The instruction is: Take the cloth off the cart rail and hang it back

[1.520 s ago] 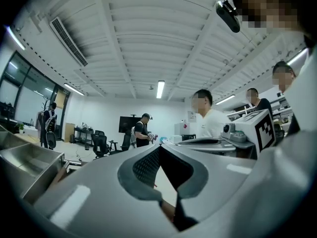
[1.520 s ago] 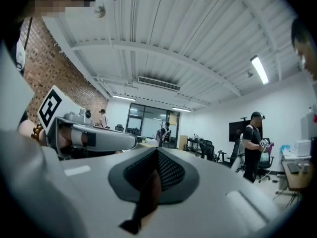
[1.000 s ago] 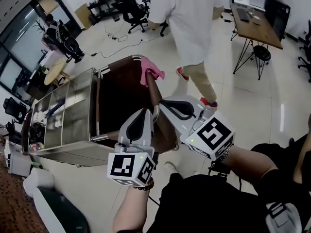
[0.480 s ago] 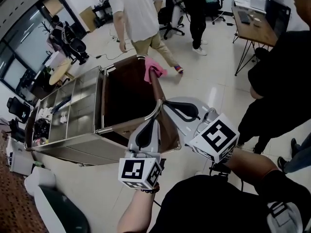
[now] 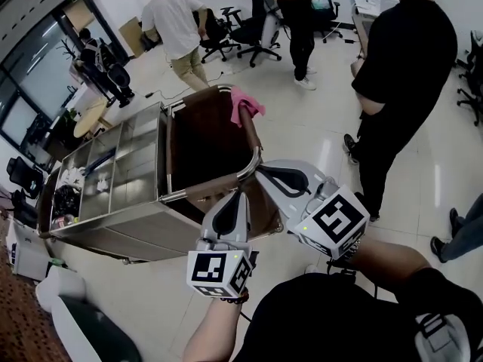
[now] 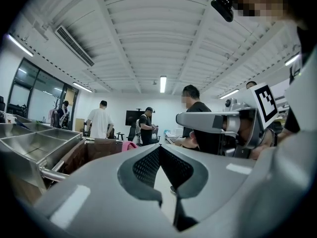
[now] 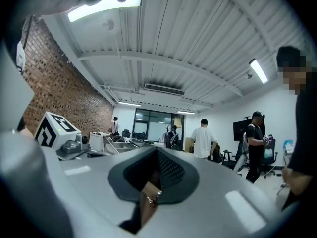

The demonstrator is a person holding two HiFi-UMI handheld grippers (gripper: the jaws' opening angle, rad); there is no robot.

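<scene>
Cloth [image 5: 245,105] on rail [image 5: 243,173] (far corner)

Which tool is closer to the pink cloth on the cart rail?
Right, by a little. The right tool sits at the near bend of the rail, short of the pink cloth; the left tool is farther back, below that bend.

My left gripper [image 5: 238,196] and right gripper [image 5: 262,172] wear smooth, glossy grey plastic; their pads [image 6: 146,166] are black and finely dimpled. The cart [image 5: 113,228] is shiny metal, its liner [image 5: 204,142] matt brown fabric, the pink cloth [image 5: 245,105] soft.
</scene>
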